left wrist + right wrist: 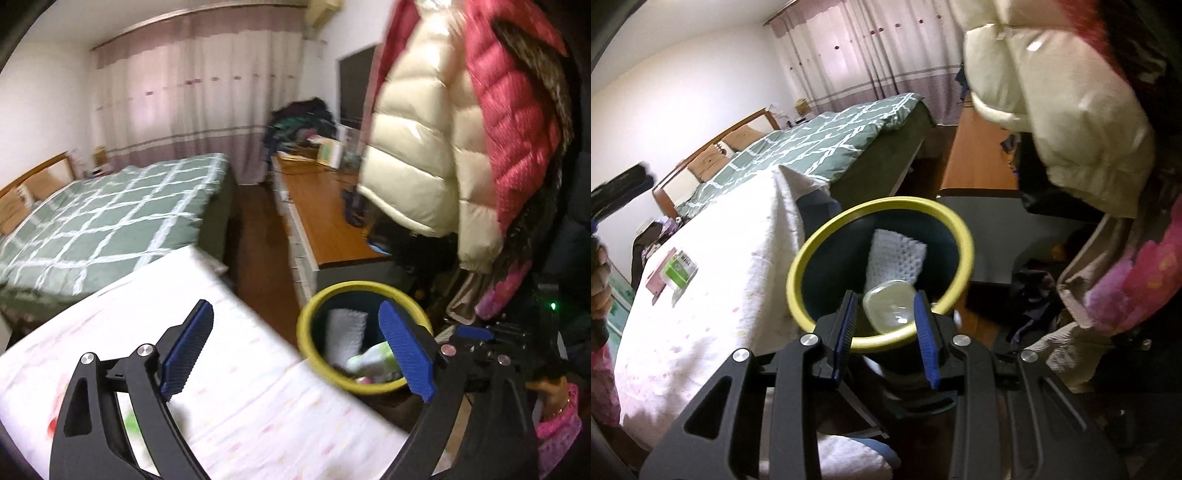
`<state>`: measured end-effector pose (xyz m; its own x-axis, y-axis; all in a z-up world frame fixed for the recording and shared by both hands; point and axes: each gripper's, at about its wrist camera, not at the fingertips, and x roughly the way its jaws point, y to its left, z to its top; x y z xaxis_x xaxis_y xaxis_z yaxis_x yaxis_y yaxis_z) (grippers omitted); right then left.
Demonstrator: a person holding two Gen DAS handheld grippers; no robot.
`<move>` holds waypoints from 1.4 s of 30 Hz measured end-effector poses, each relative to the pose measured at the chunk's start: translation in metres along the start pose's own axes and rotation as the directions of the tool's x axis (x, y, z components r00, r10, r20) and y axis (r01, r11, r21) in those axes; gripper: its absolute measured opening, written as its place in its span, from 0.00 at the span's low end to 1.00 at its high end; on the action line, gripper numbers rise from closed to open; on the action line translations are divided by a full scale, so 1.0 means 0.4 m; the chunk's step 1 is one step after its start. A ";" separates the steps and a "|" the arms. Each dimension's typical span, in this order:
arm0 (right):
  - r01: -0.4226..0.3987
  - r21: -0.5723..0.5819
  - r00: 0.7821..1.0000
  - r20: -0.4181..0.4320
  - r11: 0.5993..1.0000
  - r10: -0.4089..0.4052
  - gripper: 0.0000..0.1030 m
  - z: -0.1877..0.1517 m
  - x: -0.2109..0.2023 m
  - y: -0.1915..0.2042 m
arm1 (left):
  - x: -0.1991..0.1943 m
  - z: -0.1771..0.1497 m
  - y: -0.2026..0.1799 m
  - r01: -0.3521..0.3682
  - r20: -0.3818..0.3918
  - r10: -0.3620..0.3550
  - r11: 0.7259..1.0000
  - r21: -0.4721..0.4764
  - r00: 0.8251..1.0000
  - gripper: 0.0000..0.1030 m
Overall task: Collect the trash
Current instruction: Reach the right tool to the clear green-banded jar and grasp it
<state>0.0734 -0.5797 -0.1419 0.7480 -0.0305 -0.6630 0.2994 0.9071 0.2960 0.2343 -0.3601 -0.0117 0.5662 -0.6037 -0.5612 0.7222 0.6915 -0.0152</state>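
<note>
A dark trash bin with a yellow rim (314,306) (812,243) stands beside the white-clothed table (240,369) (720,258). Inside lie a white foam net (345,332) (895,254) and a clear plastic cup (890,306), seen as a pale blurred shape (373,360) in the left wrist view. My left gripper (295,310) is open wide and holds nothing, one finger over the table edge and the other over the bin. My right gripper (885,297) hangs over the bin's near rim, pads a narrow gap apart. Whether they press on anything does not show.
A green box (681,267) and a pink packet (657,280) lie on the cloth. Puffy coats (461,147) hang close above and right of the bin. A wooden desk (325,214) and a green checked bed (110,221) stand beyond. A person's hand (550,398) grips the right tool.
</note>
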 end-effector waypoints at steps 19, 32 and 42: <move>-0.173 -0.284 0.982 -0.123 0.943 0.143 0.33 0.029 0.135 0.463 | -0.340 -0.410 0.601 -0.389 -0.028 0.401 0.864 -0.319 0.915 0.91; -0.361 -0.503 0.931 -0.241 0.785 0.273 0.85 0.055 0.266 0.751 | -0.306 -0.476 0.623 -0.338 -0.027 0.352 0.869 -0.362 0.936 0.92; -0.395 -0.634 0.918 -0.311 0.665 0.247 0.91 0.071 0.386 0.845 | -0.298 -0.470 0.613 -0.304 -0.026 0.317 0.880 -0.365 0.948 0.92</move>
<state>0.3069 -0.2899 -0.1247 0.5758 0.3272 -0.7492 -0.4713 0.8817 0.0228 0.2693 -0.0439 -0.1040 0.7553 -0.3429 -0.5586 0.3183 0.9369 -0.1447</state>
